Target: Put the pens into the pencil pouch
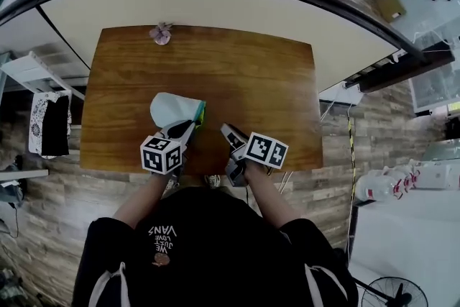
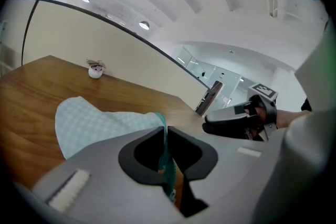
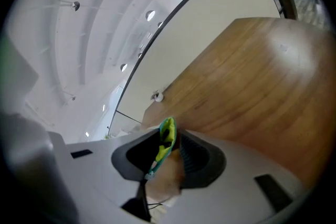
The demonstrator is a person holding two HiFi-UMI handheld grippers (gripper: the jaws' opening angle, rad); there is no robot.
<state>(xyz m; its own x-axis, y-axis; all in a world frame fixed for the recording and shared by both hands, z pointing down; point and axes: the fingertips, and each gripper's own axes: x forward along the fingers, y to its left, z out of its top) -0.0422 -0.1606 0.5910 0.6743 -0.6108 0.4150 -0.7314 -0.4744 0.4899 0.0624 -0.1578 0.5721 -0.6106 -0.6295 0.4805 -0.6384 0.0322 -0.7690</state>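
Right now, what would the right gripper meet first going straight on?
Probably the pencil pouch: its green edge lines up between the parted jaws of the right gripper. How near is unclear.

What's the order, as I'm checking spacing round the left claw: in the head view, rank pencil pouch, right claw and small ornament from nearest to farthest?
1. pencil pouch: pinched in the left claw.
2. right claw: beside it, on the right.
3. small ornament: at the far edge of the table.
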